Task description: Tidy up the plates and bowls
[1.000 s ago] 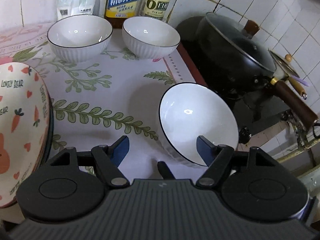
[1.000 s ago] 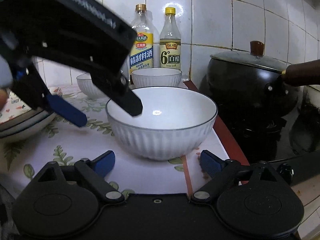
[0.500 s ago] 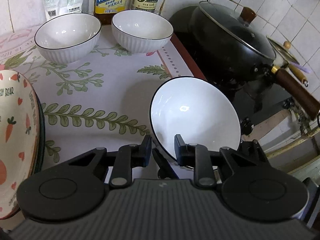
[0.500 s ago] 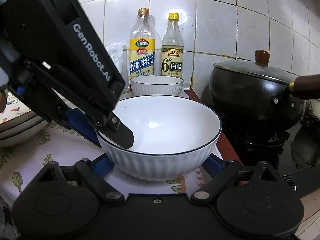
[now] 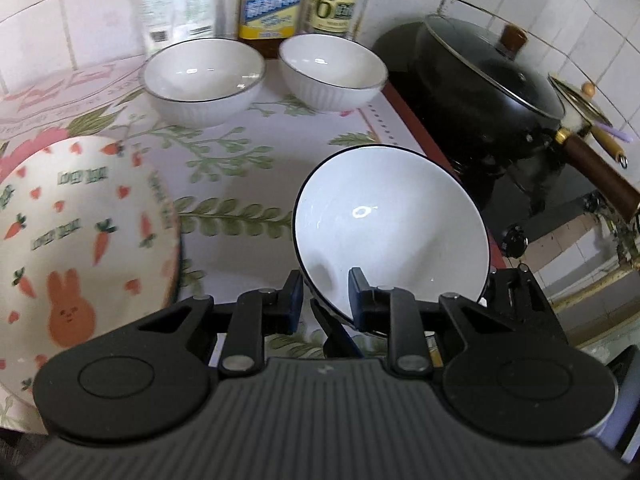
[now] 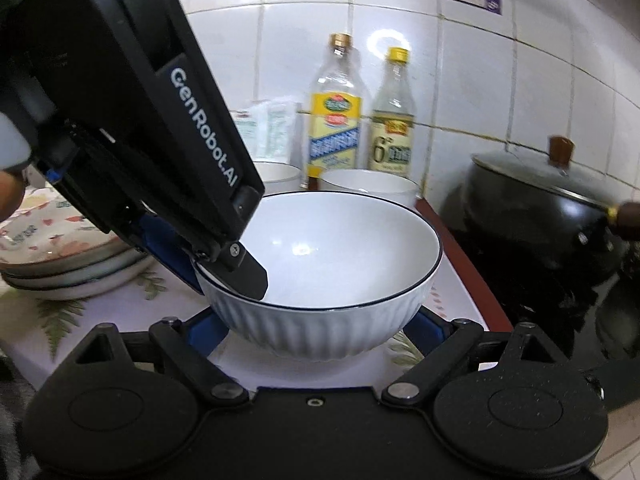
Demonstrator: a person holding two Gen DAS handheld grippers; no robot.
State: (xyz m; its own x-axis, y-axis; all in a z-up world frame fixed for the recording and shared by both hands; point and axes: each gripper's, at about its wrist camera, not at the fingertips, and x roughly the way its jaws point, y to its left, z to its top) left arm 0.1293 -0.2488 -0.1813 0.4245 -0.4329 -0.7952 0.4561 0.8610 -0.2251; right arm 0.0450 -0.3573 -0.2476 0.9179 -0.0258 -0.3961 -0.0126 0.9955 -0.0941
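A white ribbed bowl with a dark rim is tilted over the floral mat, and my left gripper is shut on its near rim, one pad inside and one outside. The right wrist view shows the same bowl with the left gripper clamped on its left rim. My right gripper stands wide open, its blue pads flanking the bowl's lower part without clearly pressing it. Two more white bowls sit at the back. A stack of carrot-patterned plates lies at the left.
Two bottles and a white packet stand against the tiled wall. A black lidded wok with a wooden handle sits on the stove just right of the mat's red edge.
My left jaws closed on the bowl's rim and the bowl has tipped and come up slightly. The right gripper moved in until its fingers flank the bowl.
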